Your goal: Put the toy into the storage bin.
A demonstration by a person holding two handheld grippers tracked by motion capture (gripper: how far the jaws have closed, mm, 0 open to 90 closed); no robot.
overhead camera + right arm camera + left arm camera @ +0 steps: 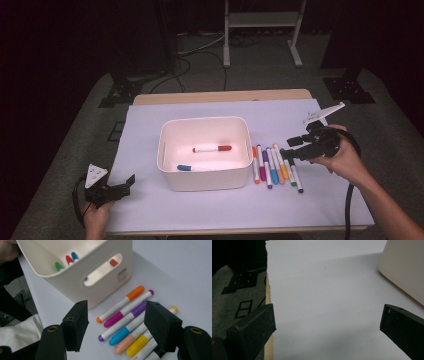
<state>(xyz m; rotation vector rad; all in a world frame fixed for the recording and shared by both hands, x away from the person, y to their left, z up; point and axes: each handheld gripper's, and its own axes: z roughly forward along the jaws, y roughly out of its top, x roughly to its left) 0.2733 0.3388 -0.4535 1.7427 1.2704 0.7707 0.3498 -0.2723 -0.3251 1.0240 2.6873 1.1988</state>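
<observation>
Open right gripper [116, 325] above markers [125, 315].

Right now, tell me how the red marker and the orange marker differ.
The red marker lies inside the white bin; the orange marker lies outside it on the white sheet, first in a row of markers. The red marker lies crosswise in the high view; the orange marker runs lengthwise, along the bin's wall. Both have white barrels with coloured caps, and neither is gripped.
</observation>
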